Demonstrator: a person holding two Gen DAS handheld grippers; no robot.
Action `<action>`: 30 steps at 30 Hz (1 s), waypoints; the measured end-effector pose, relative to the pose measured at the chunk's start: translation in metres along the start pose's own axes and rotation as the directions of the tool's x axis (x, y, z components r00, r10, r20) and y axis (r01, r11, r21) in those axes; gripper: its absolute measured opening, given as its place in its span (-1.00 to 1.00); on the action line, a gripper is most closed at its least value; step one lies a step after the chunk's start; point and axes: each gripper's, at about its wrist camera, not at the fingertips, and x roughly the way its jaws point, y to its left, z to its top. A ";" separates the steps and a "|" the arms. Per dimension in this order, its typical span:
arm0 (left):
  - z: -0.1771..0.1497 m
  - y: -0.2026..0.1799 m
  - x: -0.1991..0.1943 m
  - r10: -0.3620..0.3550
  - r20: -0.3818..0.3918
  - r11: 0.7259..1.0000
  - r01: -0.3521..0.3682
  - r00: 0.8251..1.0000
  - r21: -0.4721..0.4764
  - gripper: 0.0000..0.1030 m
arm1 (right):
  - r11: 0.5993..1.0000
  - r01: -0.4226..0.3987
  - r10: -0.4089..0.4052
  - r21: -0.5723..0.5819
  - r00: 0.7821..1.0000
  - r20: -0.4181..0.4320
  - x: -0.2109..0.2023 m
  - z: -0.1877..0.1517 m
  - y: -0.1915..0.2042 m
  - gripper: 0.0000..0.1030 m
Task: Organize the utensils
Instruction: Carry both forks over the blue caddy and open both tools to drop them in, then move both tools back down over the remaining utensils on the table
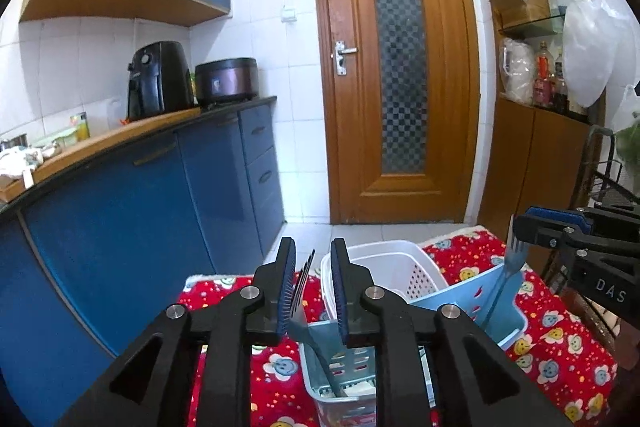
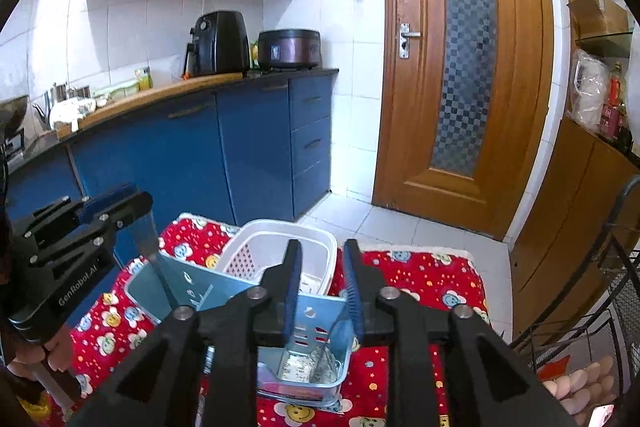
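Observation:
Two light-blue slotted baskets and a white basket (image 1: 384,259) stand on a red patterned cloth (image 1: 560,339). My left gripper (image 1: 313,283) is open above the near blue basket (image 1: 340,367). A dark-tined fork (image 1: 306,279) stands upright between its pads, handle down in that basket, with a gap to the right pad. My right gripper (image 2: 323,279) is open over the other blue basket (image 2: 308,343). A blue-grey fork (image 1: 516,251) stands in that basket (image 1: 500,303); only its head (image 2: 341,331) shows by the right pad.
Blue floor cabinets (image 1: 140,227) run along the left, and a wooden door (image 1: 396,67) faces me. A black wire rack with eggs (image 2: 580,387) stands at the right. A hand (image 2: 56,351) holds the left gripper (image 2: 136,203).

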 end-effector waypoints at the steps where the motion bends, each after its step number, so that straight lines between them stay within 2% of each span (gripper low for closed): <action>1: 0.002 0.001 -0.004 -0.003 0.005 1.000 0.003 1.000 -0.004 -0.62 | 1.000 -0.001 0.001 0.000 1.000 0.005 -0.002 0.002 0.000 -0.49; 8: 0.010 0.006 -0.027 -0.019 0.028 1.000 0.019 0.999 -0.018 -0.51 | 1.000 0.002 -0.002 0.006 0.999 0.049 -0.030 0.008 0.005 -0.45; 18: 0.014 0.008 -0.064 -0.040 0.037 0.999 0.041 0.999 -0.032 -0.49 | 0.999 -0.018 0.016 0.045 0.999 0.038 -0.064 -0.001 0.012 -0.45; 30: -0.012 0.008 -0.097 -0.069 -0.040 0.996 0.066 0.997 -0.065 -0.48 | 0.994 -0.044 0.049 0.099 0.998 -0.049 -0.086 -0.040 0.017 -0.45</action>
